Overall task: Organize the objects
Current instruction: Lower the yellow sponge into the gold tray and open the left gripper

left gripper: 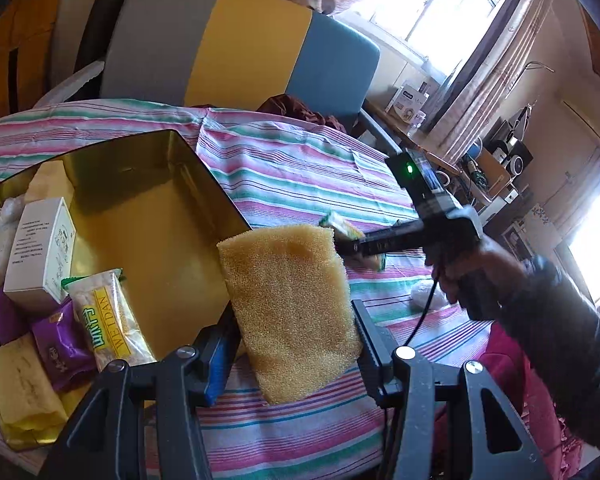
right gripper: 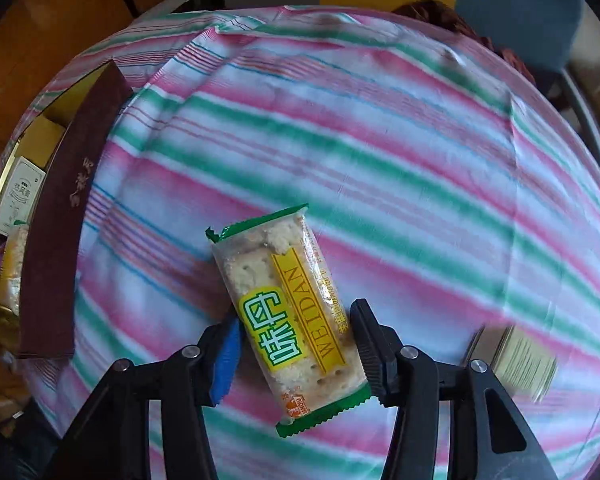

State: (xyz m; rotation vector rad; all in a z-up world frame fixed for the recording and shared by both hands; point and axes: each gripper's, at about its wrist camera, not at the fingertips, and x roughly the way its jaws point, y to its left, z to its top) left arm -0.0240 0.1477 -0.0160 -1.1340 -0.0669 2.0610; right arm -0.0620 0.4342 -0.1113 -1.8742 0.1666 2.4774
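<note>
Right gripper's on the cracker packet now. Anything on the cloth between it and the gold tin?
Nothing lies on the striped cloth between the cracker packet and the tin. But the left gripper holds a yellow sponge at the tin's near corner, partly across the way in.

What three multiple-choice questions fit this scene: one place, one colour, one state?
1. The cracker packet at the right gripper lies: A on a plate; B on the striped cloth; C in a drawer.
2. The sponge is: A blue; B purple; C yellow.
3. The left gripper is: A shut on the sponge; B open, empty; C shut on a spoon.
Key: B, cloth surrounds the packet; C, its foam is yellow; A, both fingers press its sides.
</note>
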